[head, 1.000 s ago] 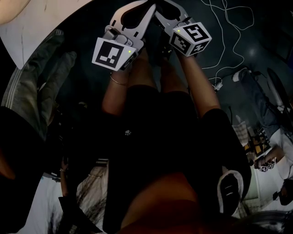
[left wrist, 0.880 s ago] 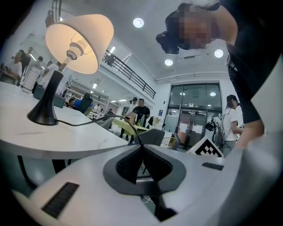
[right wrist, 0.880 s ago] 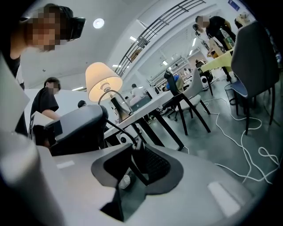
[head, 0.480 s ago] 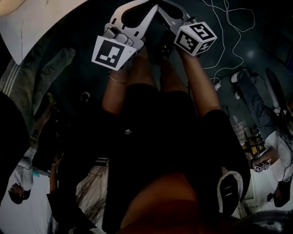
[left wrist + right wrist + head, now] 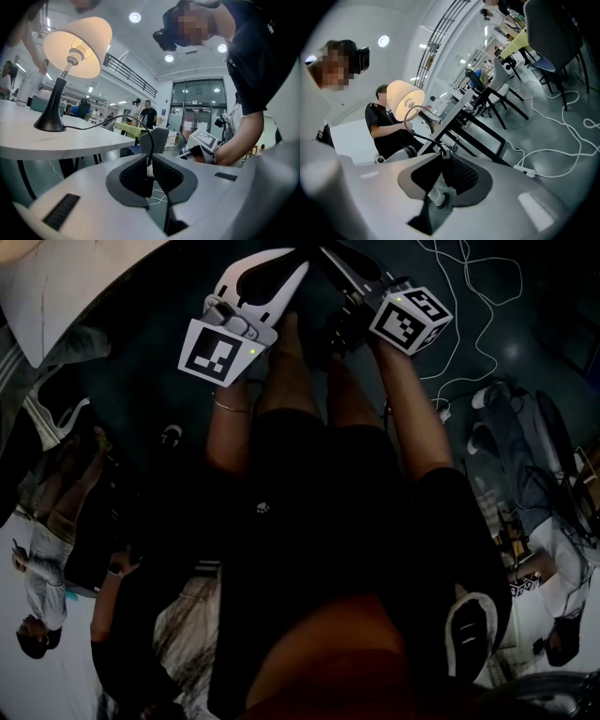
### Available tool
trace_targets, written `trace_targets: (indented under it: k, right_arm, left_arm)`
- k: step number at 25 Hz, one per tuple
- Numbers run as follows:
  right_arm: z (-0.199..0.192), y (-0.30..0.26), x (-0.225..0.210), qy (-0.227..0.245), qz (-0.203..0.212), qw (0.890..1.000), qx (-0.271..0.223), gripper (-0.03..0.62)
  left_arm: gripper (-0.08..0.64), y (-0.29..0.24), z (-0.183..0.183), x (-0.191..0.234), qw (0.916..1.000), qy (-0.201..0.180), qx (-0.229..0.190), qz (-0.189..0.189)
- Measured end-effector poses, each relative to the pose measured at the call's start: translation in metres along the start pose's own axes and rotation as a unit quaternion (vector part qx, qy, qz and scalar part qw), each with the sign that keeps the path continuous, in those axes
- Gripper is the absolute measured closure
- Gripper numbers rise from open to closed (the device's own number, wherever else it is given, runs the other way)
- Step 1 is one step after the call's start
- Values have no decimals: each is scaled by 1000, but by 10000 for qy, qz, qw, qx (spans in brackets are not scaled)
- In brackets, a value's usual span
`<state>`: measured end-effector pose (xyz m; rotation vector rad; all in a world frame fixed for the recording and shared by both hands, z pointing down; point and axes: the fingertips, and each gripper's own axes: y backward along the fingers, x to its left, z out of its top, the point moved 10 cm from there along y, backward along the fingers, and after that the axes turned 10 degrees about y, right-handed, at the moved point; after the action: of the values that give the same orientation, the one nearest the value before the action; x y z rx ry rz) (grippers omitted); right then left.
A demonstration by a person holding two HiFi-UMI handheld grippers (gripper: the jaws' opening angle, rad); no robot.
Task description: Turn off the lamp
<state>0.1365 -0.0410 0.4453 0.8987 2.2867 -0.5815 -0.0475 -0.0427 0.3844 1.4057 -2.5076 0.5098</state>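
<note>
The lamp [image 5: 77, 44] is lit, standing on a white table [image 5: 28, 140] with its cream shade glowing; it also shows in the right gripper view as the lamp [image 5: 405, 105]. Its black cord [image 5: 93, 123] runs off the table edge to both grippers. My left gripper [image 5: 150, 161] is shut on the cord, with a pale piece between the pads. My right gripper [image 5: 443, 161] is shut on a whitish inline switch [image 5: 437, 194] on the cord [image 5: 412, 131]. In the head view the left gripper [image 5: 302, 261] and right gripper [image 5: 325, 251] meet tip to tip at the top.
White cables [image 5: 469, 296] and a power strip [image 5: 524, 171] lie on the dark floor. Black table legs [image 5: 487, 126] and a chair [image 5: 553, 33] stand beyond. People stand at the left [image 5: 37, 568]. A seated person [image 5: 384, 126] is by the lamp.
Both grippers have shifted slightly upward in the head view, their marker cubes spreading apart a little. People at the left have moved. The lamp stays lit.
</note>
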Motion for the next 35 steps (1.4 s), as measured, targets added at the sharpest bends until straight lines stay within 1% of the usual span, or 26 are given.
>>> trace_targets:
  k: [3, 6, 10, 14, 16, 19, 21, 23, 26, 28, 32, 35]
  right_arm:
    - [0, 3, 16, -185, 112, 9996, -186, 527]
    - [2, 1, 4, -438, 267, 9982, -298, 527]
    - [4, -2, -4, -665, 462, 9959, -392, 527]
    - [2, -3, -3, -877, 651, 9930, -442, 528]
    - [2, -5, -3, -1027, 824, 9900, -504, 526]
    - [0, -13, -5, -1289, 1098, 9842, -524, 526]
    - [0, -17, -6, -1411, 1219, 9808, -568, 527]
    - [1, -14, -5, -1509, 1310, 9776, -656, 526]
    - [0, -6, -6, -1665, 1349, 9737, -774, 526]
    - [-1, -5, -6, -1710, 1331, 9730, -800, 526]
    - [-3, -7, -9, -1653, 1203, 9750, -876, 526]
    - [-3, -3, -10, -1498, 1033, 9787, -951, 526]
  left_arm:
    - [535, 22, -4, -3, 9999, 31, 135, 72]
    - [535, 14, -22, 8, 9991, 68, 395, 157]
    - [528, 8, -39, 20, 9982, 95, 525, 271]
    - [523, 7, -50, 24, 9971, 213, 680, 266]
    - [523, 7, -53, 26, 9971, 215, 682, 242]
    - [523, 10, -51, 33, 9975, 73, 672, 187]
    - [523, 11, -49, 36, 9980, 21, 593, 197]
    - [523, 12, -50, 32, 9987, 65, 468, 203]
    - [524, 11, -47, 22, 9985, -90, 514, 171]
    - [530, 10, -47, 20, 9981, -156, 578, 141]
    - [537, 8, -51, 19, 9973, -179, 714, 79]
    - [537, 4, -54, 14, 9972, -119, 725, 108]
